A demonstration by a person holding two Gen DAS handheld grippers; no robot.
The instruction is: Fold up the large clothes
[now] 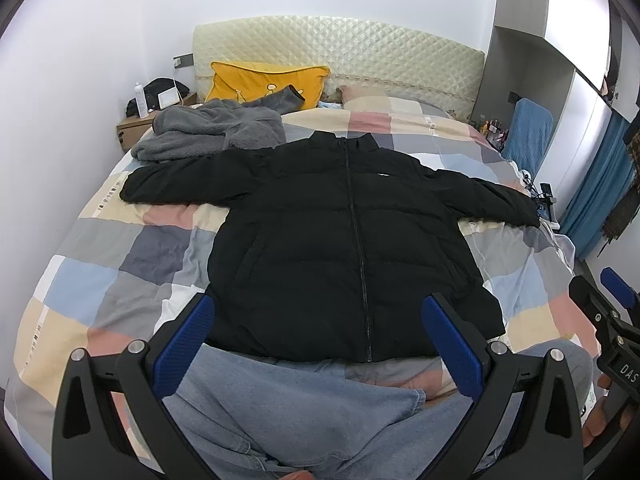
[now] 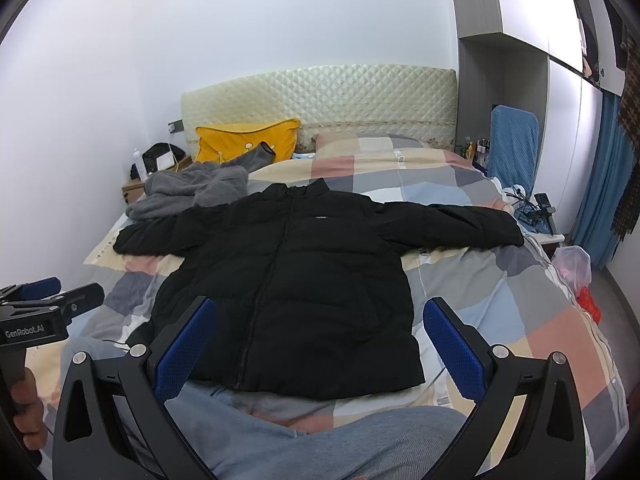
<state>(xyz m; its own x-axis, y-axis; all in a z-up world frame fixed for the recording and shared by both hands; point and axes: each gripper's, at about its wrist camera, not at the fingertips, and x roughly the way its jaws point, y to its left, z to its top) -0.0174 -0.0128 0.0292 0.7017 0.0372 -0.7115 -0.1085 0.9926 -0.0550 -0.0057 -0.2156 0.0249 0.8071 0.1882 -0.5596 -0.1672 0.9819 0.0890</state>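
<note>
Hovering level, both grippers (image 1: pixel 320 336) (image 2: pixel 320 340) spread fingers above jacket (image 1: pixel 344 240).

A black puffer jacket (image 1: pixel 340 240) lies flat on the checked quilt (image 1: pixel 104 264) of the bed, zipped, both sleeves spread wide. The left gripper (image 1: pixel 318 344) hangs just short of its hem, blue-padded fingers (image 1: pixel 182 344) wide apart (nothing between them). A grey fleece (image 1: pixel 208 130) is heaped beside the yellow pillow (image 1: pixel 264 82).
</note>
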